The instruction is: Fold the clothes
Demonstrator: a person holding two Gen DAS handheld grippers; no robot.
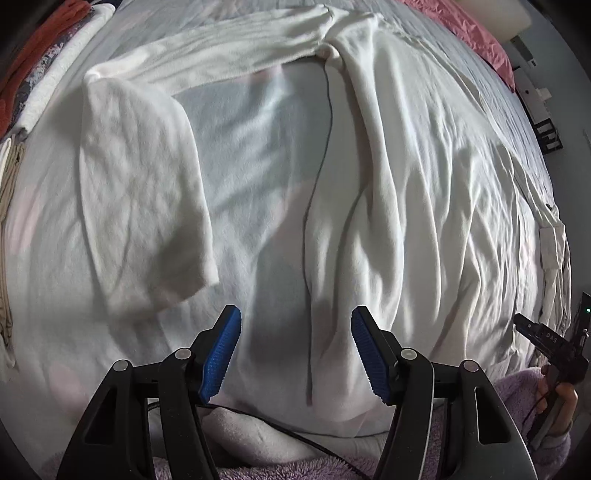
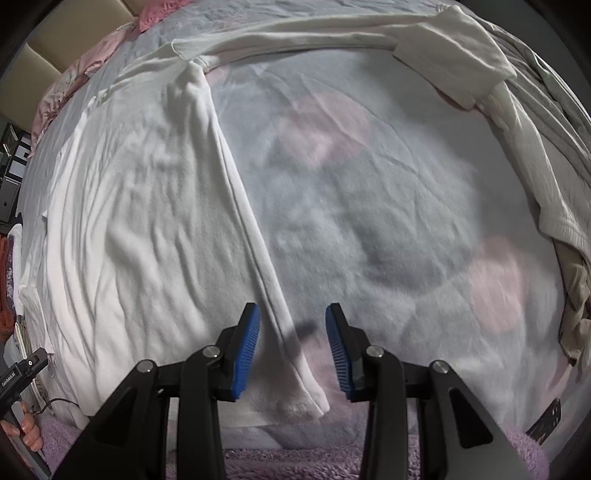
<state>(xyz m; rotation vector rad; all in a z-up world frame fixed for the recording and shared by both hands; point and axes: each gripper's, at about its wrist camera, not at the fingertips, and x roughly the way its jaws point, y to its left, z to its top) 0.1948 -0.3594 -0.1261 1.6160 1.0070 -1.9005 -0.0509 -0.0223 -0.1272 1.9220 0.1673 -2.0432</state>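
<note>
A white long-sleeved garment point(image 1: 406, 184) lies spread on the pale blue, pink-spotted blanket point(image 1: 258, 147). One sleeve point(image 1: 140, 177) runs left from the collar and bends down toward me. My left gripper point(image 1: 295, 312) hovers open above bare blanket between that sleeve and the body, holding nothing. In the right wrist view the garment body point(image 2: 129, 221) fills the left side, and its front edge point(image 2: 258, 251) runs diagonally down to a bottom corner. My right gripper point(image 2: 293, 308) is open, its fingers on either side of that edge and not closed on it.
Folded clothes point(image 1: 44, 74) are stacked at the bed's far left, with pink pillows point(image 1: 461, 29) at the head. A beige garment point(image 2: 576, 295) lies at the right edge. A thin dark cord point(image 1: 317, 166) crosses the blanket. Purple fleece point(image 2: 295, 465) lies close below me.
</note>
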